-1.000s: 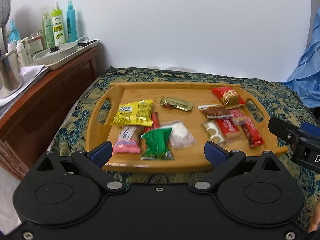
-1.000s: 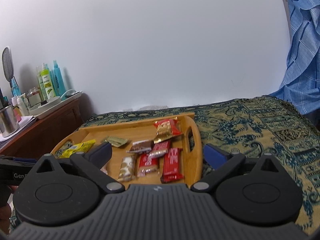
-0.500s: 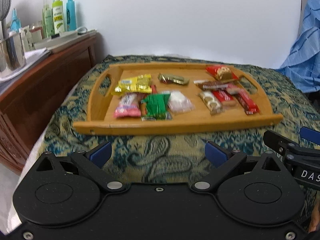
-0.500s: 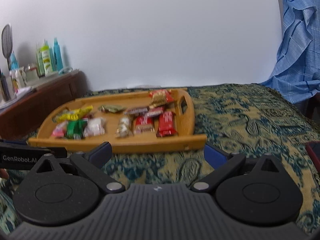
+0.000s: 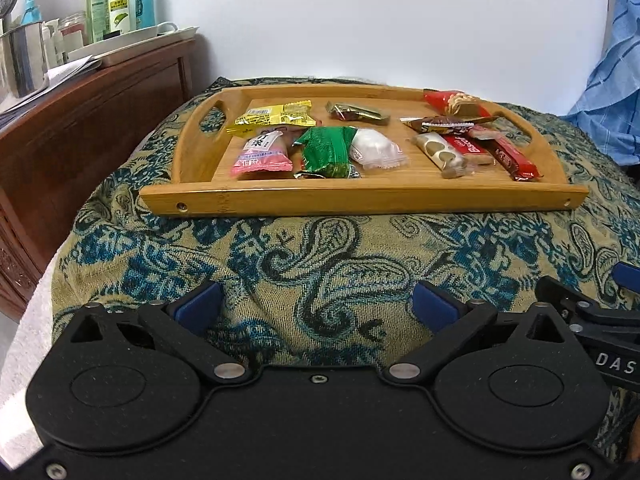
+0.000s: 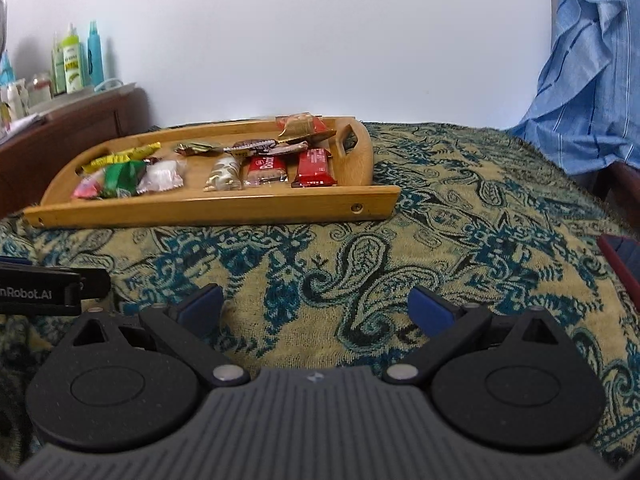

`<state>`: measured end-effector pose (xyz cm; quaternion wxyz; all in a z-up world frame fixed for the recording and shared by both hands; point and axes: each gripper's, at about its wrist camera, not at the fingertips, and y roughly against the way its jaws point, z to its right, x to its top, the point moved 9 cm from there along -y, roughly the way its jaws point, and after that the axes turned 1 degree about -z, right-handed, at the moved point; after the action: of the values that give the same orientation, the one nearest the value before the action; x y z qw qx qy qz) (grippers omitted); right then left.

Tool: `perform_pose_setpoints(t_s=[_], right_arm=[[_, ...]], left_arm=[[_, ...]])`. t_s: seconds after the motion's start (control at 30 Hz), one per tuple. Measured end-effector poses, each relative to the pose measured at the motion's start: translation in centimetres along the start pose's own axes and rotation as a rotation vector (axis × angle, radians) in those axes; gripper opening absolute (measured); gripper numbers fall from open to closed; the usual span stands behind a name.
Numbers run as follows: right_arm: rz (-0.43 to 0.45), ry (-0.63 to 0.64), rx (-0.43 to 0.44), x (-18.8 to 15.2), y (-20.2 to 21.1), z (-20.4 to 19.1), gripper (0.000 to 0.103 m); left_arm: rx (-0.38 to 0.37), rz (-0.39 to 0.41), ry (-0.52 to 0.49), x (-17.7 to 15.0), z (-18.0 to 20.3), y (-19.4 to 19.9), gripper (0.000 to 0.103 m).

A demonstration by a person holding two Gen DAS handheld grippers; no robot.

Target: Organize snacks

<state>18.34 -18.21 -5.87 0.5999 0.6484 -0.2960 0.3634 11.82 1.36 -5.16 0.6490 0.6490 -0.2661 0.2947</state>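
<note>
A wooden tray (image 5: 360, 200) (image 6: 216, 206) lies on a paisley bedspread (image 5: 320, 264) and holds several wrapped snacks. On its left lie a yellow packet (image 5: 276, 118), a pink packet (image 5: 262, 152), a green packet (image 5: 326, 152) and a white packet (image 5: 374, 148). A small gold-green packet (image 5: 356, 111) lies near the back. On its right are red bars (image 5: 508, 154) (image 6: 314, 167), a gold-white bar (image 5: 438, 150) and a red-gold packet (image 5: 456, 102). My left gripper (image 5: 318, 306) and right gripper (image 6: 316, 306) are both open and empty, low over the bedspread in front of the tray.
A dark wooden cabinet (image 5: 80, 120) stands at the left with bottles (image 5: 118, 0), a white dish and a metal cup (image 5: 22, 60). Blue striped cloth (image 6: 592, 80) hangs at the right. A dark red flat object (image 6: 622, 258) lies at the right edge of the bedspread.
Both grippers have drawn back and dropped from above the tray to low over the bedspread in front of it. They stay open. The snacks have not moved.
</note>
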Motion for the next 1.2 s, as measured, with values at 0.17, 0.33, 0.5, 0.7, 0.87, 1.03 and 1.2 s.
perform_pose_setpoints(t_s=[0.17,0.33,0.5,0.7,0.87,1.03,1.2], right_arm=[[0.008,0.012,-0.01,-0.13,-0.3,-0.4,0.103],[0.011,0.029,-0.016,-0.11,-0.5,-0.7,0.103],[0.012,0.032,-0.017,-0.03,-0.58,-0.7,0.103],[0.012,0.035,-0.018,-0.02,-0.61,-0.74,0.103],[0.012,0.035,-0.017,-0.02,-0.64,-0.75,0.103],[0.012,0.035,-0.017,-0.04,-0.64,-0.72,0.103],[0.012,0.035,-0.017,-0.05,-0.63,-0.71,0.103]], left_arm=[[0.001,0.012,-0.014,-0.3,0.1,0.16,0.103],[-0.001,0.014,-0.008,-0.34,0.11,0.17,0.103],[-0.003,0.013,-0.005,-0.37,0.07,0.14,0.103],[-0.008,0.009,0.003,-0.34,0.01,0.07,0.103],[-0.004,0.015,0.007,-0.38,0.04,0.08,0.103],[-0.003,0.014,0.012,-0.37,0.02,0.08,0.103],[-0.005,0.013,0.014,-0.34,0.01,0.05,0.103]])
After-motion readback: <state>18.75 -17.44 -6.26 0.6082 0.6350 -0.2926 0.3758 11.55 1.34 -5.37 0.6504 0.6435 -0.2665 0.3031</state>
